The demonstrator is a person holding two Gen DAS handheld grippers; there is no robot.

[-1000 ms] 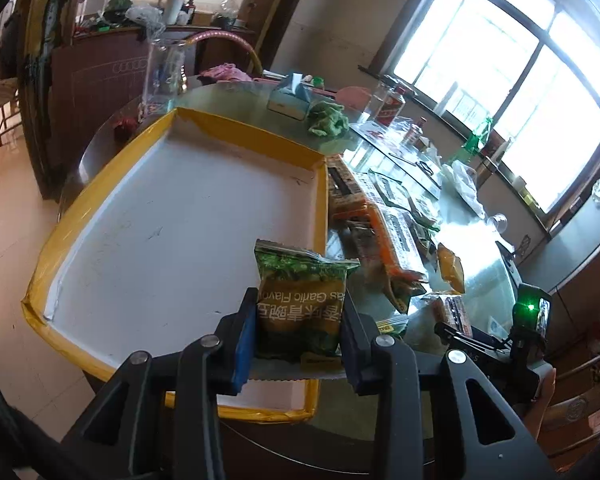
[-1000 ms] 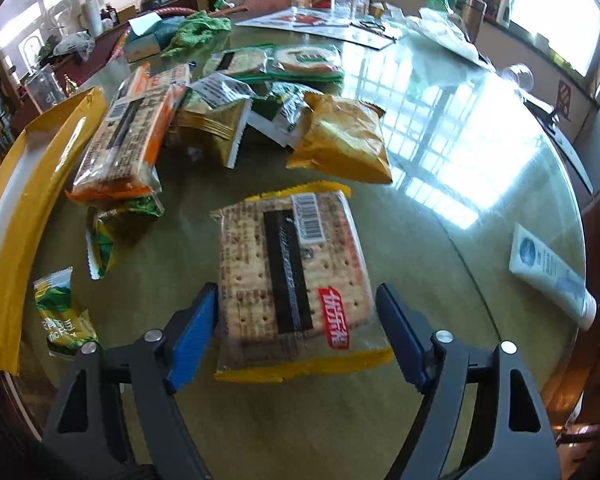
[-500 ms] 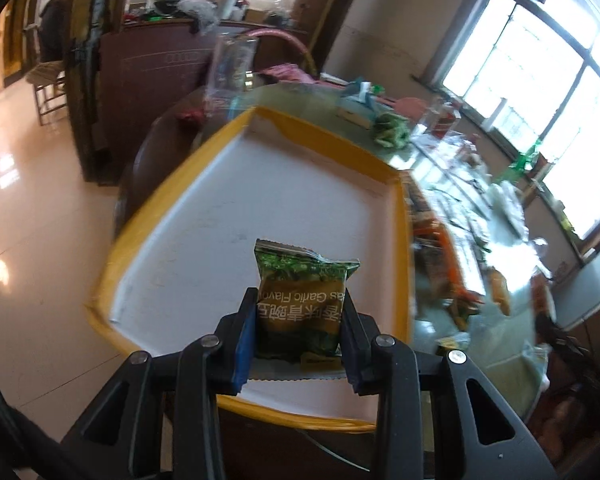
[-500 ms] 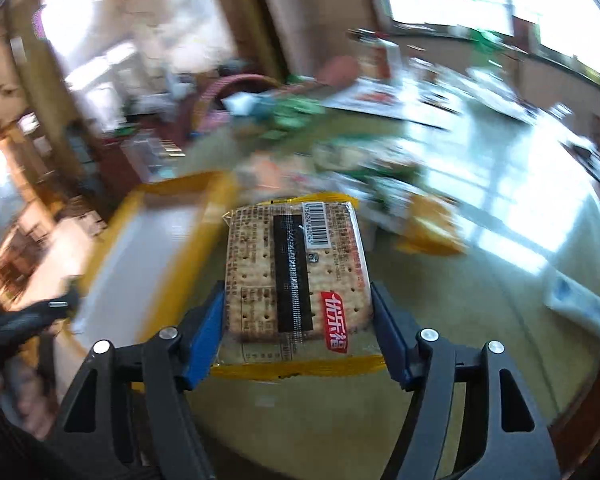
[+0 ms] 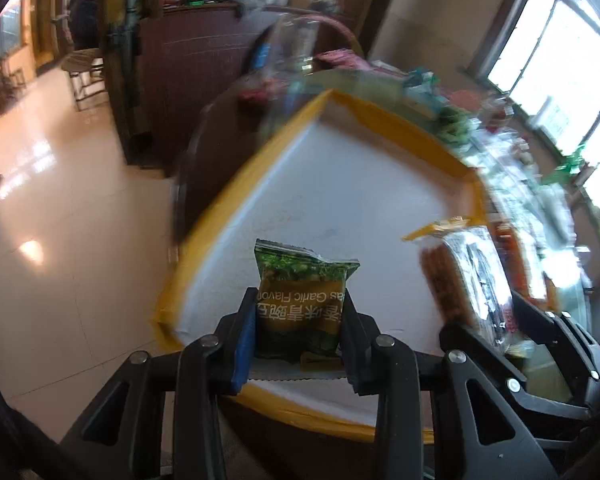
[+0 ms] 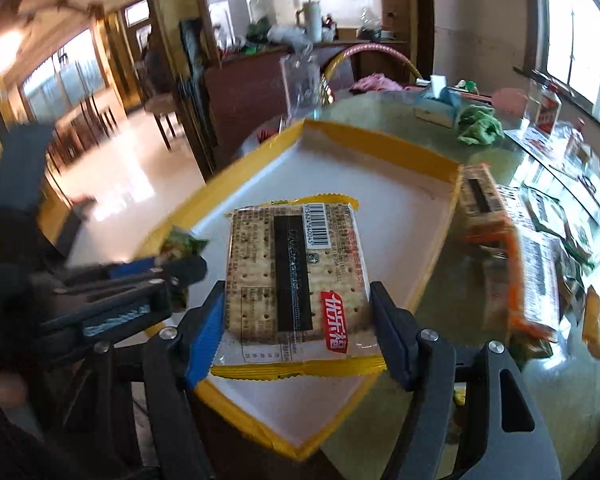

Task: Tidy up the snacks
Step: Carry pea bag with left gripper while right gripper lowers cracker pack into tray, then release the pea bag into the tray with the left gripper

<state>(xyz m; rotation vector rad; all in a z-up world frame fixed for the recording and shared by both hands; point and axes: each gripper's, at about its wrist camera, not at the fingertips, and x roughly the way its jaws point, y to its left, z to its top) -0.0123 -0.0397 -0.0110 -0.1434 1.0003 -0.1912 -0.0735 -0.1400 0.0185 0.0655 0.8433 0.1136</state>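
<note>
Both grippers clenched over the yellow-rimmed white tray (image 6: 388, 160): my left gripper (image 5: 300, 320) grips a small green garlic-flavour snack packet (image 5: 302, 300), my right gripper (image 6: 298, 320) a clear-wrapped cracker pack with yellow seams (image 6: 296, 276). I'd lower each flat, packet toward 9 o'clock, crackers toward 3, before letting go

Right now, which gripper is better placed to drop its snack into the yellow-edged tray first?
Right, marginally. The right gripper holds the cracker pack well over the tray floor; the left gripper's green pea packet hangs nearer the tray's near edge.
</note>
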